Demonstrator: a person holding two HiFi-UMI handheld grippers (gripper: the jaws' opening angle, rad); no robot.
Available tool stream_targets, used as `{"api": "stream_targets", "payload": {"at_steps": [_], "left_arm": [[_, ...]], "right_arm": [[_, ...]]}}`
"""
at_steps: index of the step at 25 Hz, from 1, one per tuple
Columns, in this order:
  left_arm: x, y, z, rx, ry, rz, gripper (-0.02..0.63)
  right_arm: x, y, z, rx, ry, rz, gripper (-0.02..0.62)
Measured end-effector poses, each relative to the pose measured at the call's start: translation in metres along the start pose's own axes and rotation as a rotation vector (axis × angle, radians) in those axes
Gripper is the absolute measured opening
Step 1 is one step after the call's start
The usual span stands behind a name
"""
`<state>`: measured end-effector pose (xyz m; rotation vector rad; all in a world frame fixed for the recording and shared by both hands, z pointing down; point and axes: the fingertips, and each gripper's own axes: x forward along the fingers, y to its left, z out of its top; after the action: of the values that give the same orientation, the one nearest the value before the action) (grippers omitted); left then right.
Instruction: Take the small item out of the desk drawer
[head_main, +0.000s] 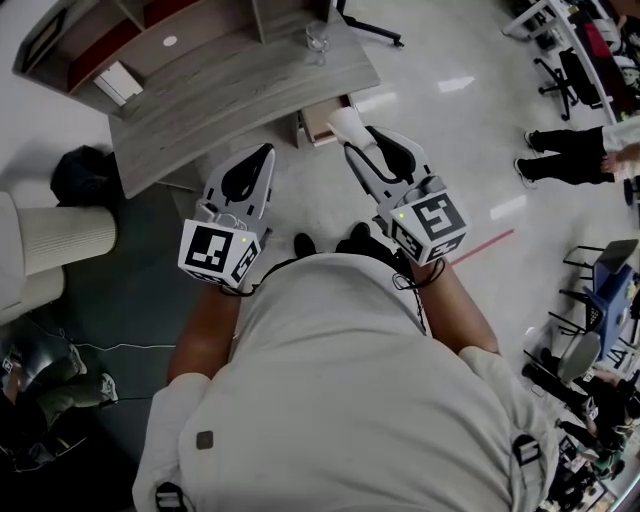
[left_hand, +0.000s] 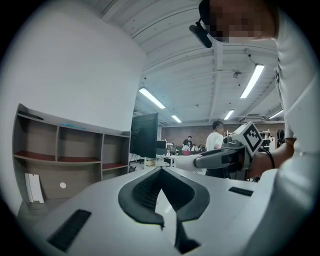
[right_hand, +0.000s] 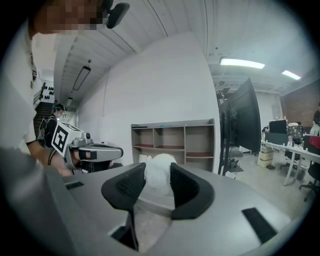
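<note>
The desk (head_main: 240, 90) is matt, grey wood grain. The floor (head_main: 450, 60) beside the desk is glossy. The item (right_hand: 159, 167) looks white, soft and fuzzy.

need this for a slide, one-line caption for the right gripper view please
Right gripper shut on a small white item, facing the shelf unit, with the left gripper alongside.

Read no words, numbers, brands or labels anywhere. Found only black-and-white square marker patterns, without letters, on the marker cube (head_main: 218, 252) of the left gripper (head_main: 266, 152) and on that (head_main: 430, 225) of the right gripper (head_main: 360, 138).
</note>
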<state>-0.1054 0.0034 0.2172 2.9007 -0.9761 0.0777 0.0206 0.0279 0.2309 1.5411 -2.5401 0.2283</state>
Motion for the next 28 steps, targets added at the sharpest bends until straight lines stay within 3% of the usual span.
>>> {"api": "stream_targets", "payload": {"at_steps": [8, 18, 28], "left_arm": [[0.015, -0.05, 0.011, 0.023, 0.011, 0.012, 0.012], [0.039, -0.149, 0.011, 0.019, 0.016, 0.063, 0.012], [0.011, -0.223, 0.0, 0.03, 0.04, 0.12, 0.012]], "right_arm": [[-0.045, -0.024, 0.003, 0.008, -0.036, 0.015, 0.158], [-0.133, -0.065, -0.016, 0.017, -0.032, 0.066, 0.158], [-0.196, -0.057, -0.037, 0.003, -0.034, 0.139, 0.16]]}}
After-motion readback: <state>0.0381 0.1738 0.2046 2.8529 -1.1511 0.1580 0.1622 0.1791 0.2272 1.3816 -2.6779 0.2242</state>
